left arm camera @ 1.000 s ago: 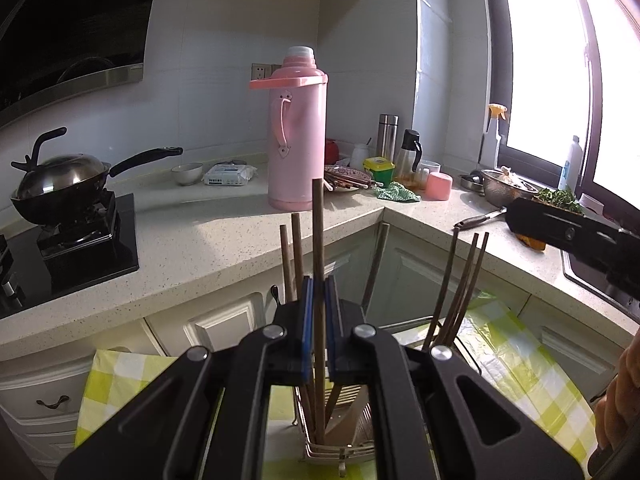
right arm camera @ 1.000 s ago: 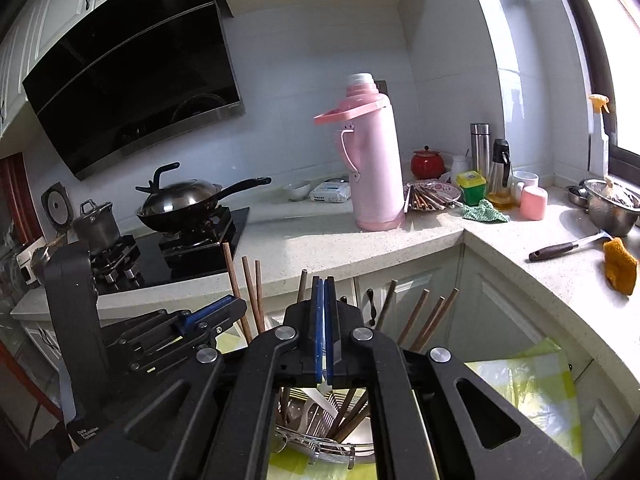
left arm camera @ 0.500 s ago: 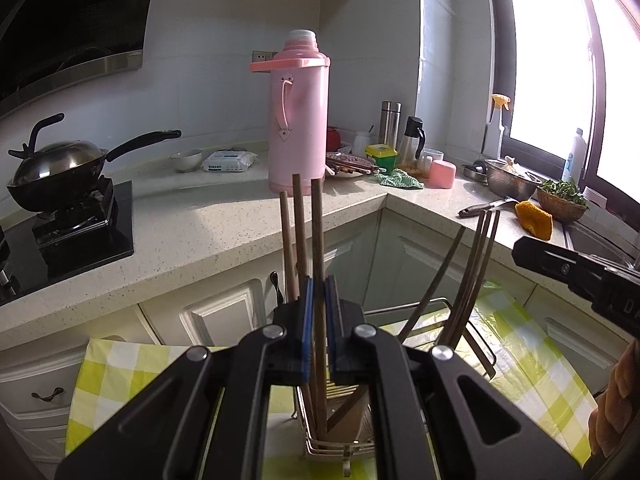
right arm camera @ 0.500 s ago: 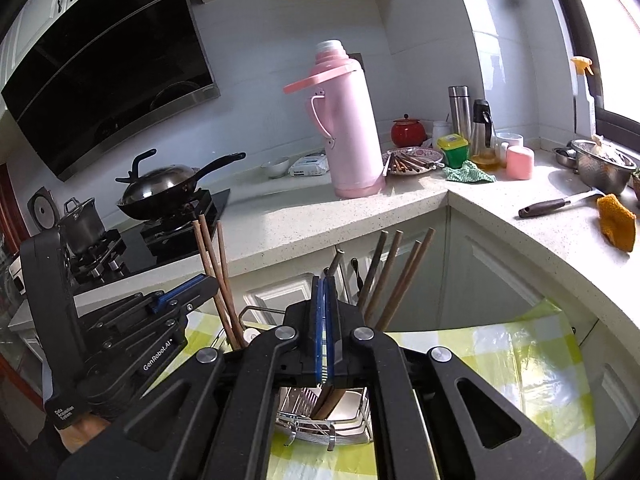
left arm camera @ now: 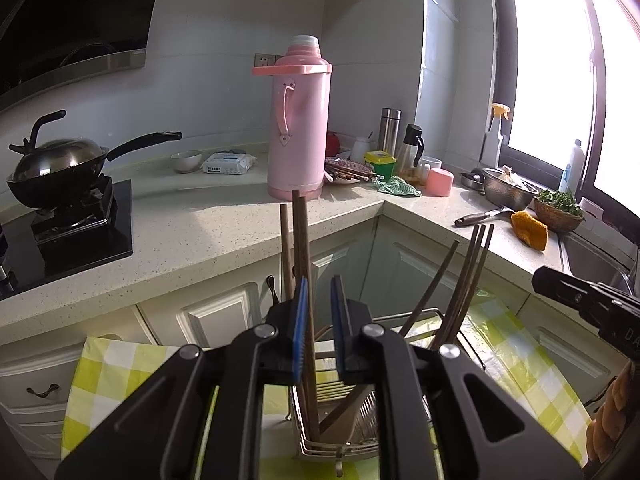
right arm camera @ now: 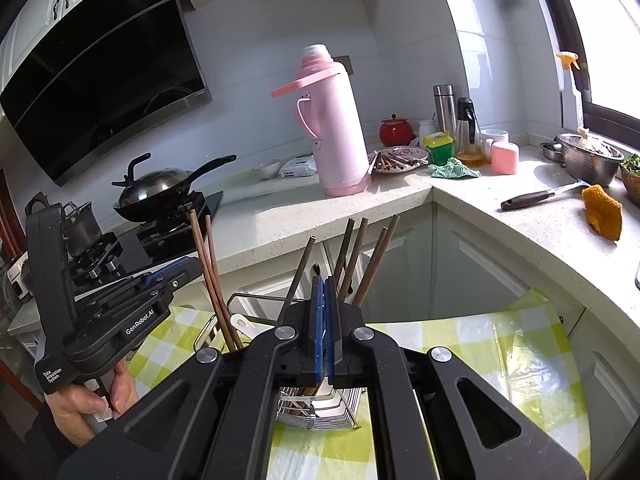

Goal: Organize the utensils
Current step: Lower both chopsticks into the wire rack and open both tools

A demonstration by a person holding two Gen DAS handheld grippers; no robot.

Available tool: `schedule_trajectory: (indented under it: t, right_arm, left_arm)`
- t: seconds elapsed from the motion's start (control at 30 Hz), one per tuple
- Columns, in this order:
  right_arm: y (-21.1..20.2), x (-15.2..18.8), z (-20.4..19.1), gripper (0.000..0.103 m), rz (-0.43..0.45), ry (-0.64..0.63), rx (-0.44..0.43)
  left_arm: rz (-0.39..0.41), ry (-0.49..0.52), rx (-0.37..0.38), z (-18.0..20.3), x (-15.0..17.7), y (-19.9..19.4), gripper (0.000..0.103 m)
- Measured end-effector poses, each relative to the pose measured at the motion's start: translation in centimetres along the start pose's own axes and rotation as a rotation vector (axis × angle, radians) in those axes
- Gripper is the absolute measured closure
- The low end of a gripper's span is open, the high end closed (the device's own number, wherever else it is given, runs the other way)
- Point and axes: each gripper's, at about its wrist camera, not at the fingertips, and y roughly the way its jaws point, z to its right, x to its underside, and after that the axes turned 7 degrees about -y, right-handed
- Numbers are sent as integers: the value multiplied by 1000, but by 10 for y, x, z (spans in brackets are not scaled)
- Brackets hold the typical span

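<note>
Inside wire rack (left arm camera: 436, 314), upright chopsticks (left arm camera: 302, 264)

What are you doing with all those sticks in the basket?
A person is sorting chopsticks into a wire basket on a checked cloth, holding a tool in each hand. The left tool is opening its jaws around a chopstick that now stands in the basket, leaning on one blue pad. The right tool is shut and holds nothing. More chopsticks already lean in the basket.
</note>
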Motion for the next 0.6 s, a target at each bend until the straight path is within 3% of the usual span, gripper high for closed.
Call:
schedule_trajectory:
  t: [0.07, 0.13, 0.43, 0.5, 0.57, 0.6]
  right_arm:
    - [-2, 1, 1, 101, 0, 4, -3]
    - [-3, 2, 2, 101, 0, 7, -3]
    - [-14, 14, -4, 101, -1, 18, -28]
    - [-21, 20, -10, 99, 1, 11, -39]
    - [-27, 28, -17, 99, -2, -3, -45]
    - [-30, 33, -21, 99, -3, -13, -46]
  left_arm:
    - [17, -2, 0, 0, 0, -7, 81]
    - [34, 1, -13, 0, 0, -13, 78]
    - [30, 0, -18, -11, 13, -39, 78]
    - [30, 1, -6, -11, 20, -50, 71]
    - [37, -6, 2, -12, 28, -61, 55]
    - [40, -11, 6, -13, 32, -68, 53]
